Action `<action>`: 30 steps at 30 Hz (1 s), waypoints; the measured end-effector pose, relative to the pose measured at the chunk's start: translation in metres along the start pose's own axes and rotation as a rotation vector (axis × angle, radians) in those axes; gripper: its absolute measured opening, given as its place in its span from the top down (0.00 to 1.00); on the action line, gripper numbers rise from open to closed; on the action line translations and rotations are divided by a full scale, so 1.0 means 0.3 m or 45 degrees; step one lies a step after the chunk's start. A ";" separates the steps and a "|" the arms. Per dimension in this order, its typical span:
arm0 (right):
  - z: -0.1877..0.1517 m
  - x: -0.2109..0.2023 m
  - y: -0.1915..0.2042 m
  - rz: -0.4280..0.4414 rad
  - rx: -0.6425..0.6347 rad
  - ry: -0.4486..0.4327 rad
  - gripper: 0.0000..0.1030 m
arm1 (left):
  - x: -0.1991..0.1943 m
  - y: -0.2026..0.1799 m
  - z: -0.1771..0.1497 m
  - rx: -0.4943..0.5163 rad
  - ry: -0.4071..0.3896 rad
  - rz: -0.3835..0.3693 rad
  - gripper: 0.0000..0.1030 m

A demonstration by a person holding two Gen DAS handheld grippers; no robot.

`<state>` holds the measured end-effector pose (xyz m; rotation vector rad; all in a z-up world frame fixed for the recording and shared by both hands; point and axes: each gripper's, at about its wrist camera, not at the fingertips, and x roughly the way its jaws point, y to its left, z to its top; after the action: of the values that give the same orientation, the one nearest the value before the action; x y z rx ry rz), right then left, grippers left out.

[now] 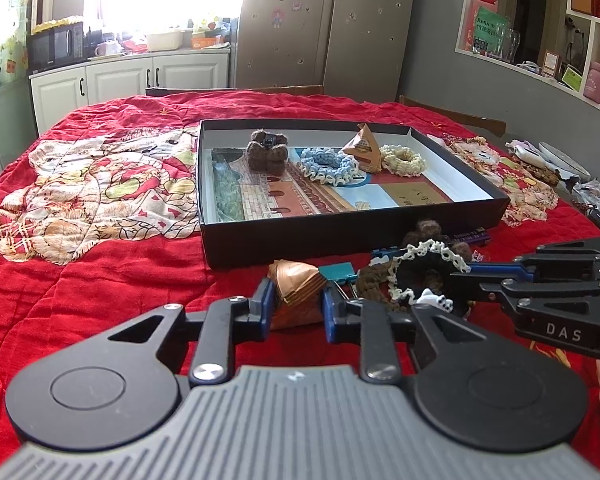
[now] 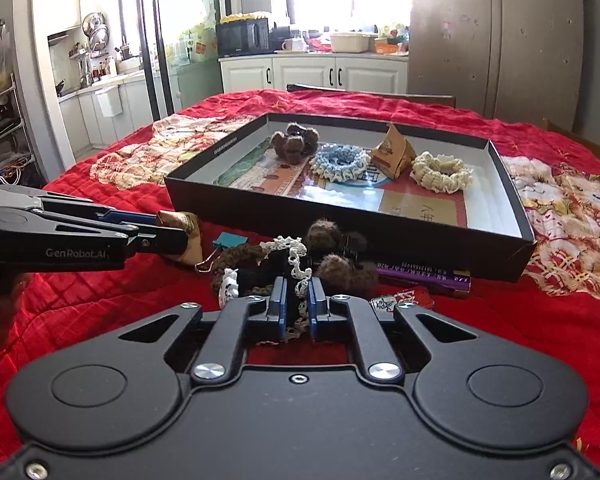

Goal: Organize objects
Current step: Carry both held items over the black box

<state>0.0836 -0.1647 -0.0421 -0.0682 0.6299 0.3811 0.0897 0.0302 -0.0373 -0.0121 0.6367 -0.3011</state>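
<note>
Brown paper packet [image 1: 296, 284] clamped in left claw [image 1: 295, 304]; black lace-trimmed scrunchie [image 2: 284, 272] pinched in nearly closed right claw [image 2: 298, 306].

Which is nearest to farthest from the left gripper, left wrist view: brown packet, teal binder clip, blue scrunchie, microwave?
1. Brown packet: between the left gripper fingers.
2. Teal binder clip: just right.
3. Blue scrunchie: inside the box.
4. Microwave: far counter, left.

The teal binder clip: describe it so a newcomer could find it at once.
Start at the shallow black box on the red quilt. Before its near wall lies a pile of dark crocheted scrunchies. The teal metal binder clip lies at its edge, the only flat, shiny thing there.
</note>
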 end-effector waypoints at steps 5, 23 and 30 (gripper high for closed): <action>0.011 -0.036 0.008 0.018 -0.018 -0.053 0.91 | -0.026 -0.003 0.012 0.006 -0.027 -0.001 0.73; 0.170 -0.122 0.018 0.043 -0.047 -0.220 0.91 | -0.106 -0.021 0.154 0.046 -0.190 -0.017 0.73; 0.270 -0.051 -0.020 0.009 -0.020 -0.251 0.91 | -0.010 0.009 0.237 0.028 -0.183 0.026 0.73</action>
<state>0.1201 -0.1608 0.0320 -0.0427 0.4325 0.3942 0.1299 0.0279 0.0215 -0.0060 0.4906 -0.2850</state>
